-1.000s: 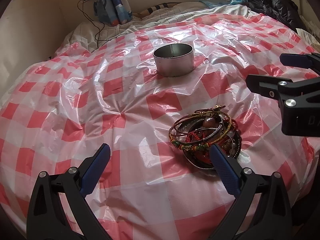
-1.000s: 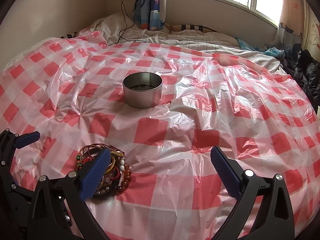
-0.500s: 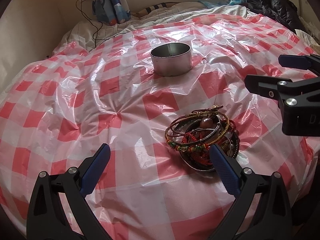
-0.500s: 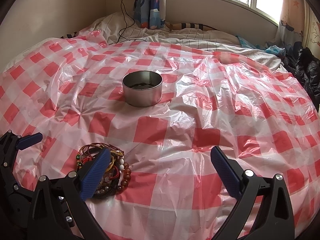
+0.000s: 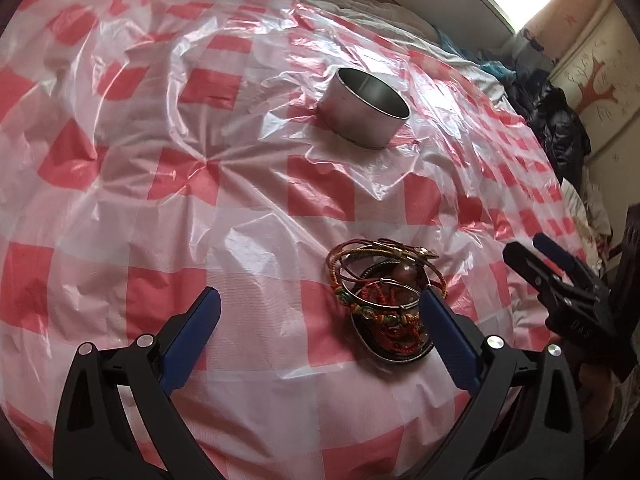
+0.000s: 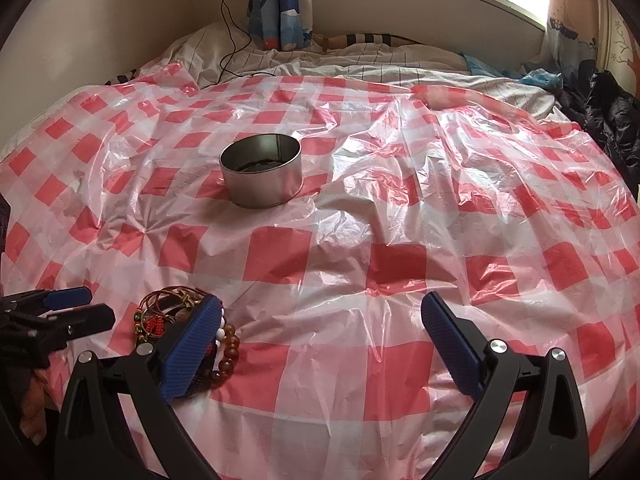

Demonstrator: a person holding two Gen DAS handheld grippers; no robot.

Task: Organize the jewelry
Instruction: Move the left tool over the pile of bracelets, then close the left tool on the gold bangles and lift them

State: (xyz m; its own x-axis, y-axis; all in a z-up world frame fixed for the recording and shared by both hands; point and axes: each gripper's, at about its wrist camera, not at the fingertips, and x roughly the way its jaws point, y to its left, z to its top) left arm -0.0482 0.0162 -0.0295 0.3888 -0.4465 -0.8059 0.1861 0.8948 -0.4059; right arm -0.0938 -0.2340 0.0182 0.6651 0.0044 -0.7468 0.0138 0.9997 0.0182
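A tangle of bracelets (image 5: 380, 280) lies heaped on a small dark round dish on the red-and-white checked plastic sheet (image 5: 256, 216). My left gripper (image 5: 318, 304) stands open just short of the heap, its right finger beside the dish. A round metal tin (image 5: 368, 108) sits farther back, upright and open-topped. In the right wrist view the bracelets (image 6: 168, 304) and a string of amber beads (image 6: 228, 344) are partly hidden behind the left finger of my open right gripper (image 6: 320, 308). The tin (image 6: 260, 172) holds something dark. The left gripper (image 6: 86, 305) shows at the left edge.
The sheet (image 6: 400, 240) covers a bed and is wrinkled and shiny. A black jacket (image 6: 612, 120) lies at the right edge. A charging cable (image 6: 228, 40) and a blue curtain (image 6: 280, 8) are at the back, under a window. My right gripper (image 5: 528, 250) hovers right of the heap.
The left gripper has rolled to one side and come closer to the bracelet heap. The right gripper has barely shifted. Both stay open with nothing in them.
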